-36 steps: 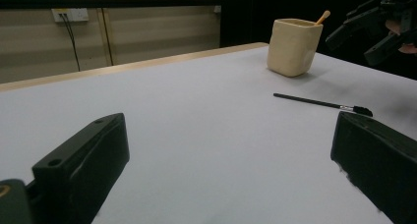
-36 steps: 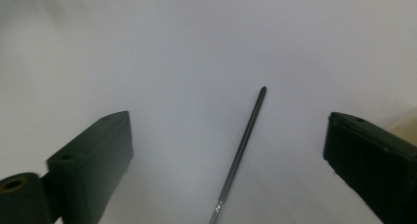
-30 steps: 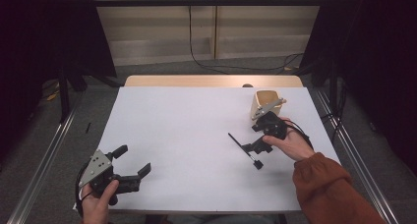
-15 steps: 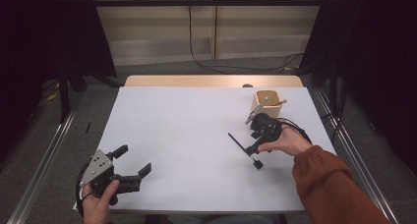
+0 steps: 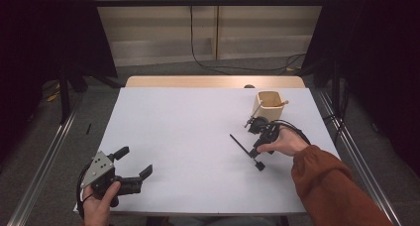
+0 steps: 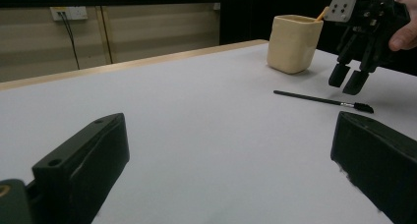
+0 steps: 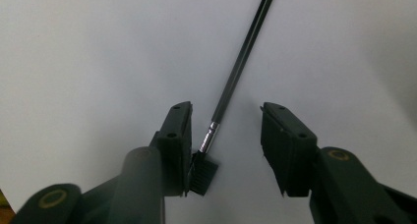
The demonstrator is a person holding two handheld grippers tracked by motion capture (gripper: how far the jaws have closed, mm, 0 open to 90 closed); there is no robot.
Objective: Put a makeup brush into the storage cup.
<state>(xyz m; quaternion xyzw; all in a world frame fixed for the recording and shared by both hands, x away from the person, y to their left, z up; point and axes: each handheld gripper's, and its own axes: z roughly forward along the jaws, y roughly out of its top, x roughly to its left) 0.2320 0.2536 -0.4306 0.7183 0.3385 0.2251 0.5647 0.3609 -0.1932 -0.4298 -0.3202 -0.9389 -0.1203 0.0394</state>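
Right gripper [image 5: 257,154] points down, jaws just closing; left gripper [image 5: 134,162] rests level, agape

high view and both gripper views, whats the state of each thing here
black brush: lying flat on the white table, not lifted
right gripper: over the brush's bristle end, jaws have just been closing, not yet clamped on it
left gripper: open, nothing between its jaws
beige cup: upright, a stick leaning inside

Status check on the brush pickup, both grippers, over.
Right gripper open, jaws just closing around brush on table. Left gripper open, idle. Cup beside, nothing blocking.
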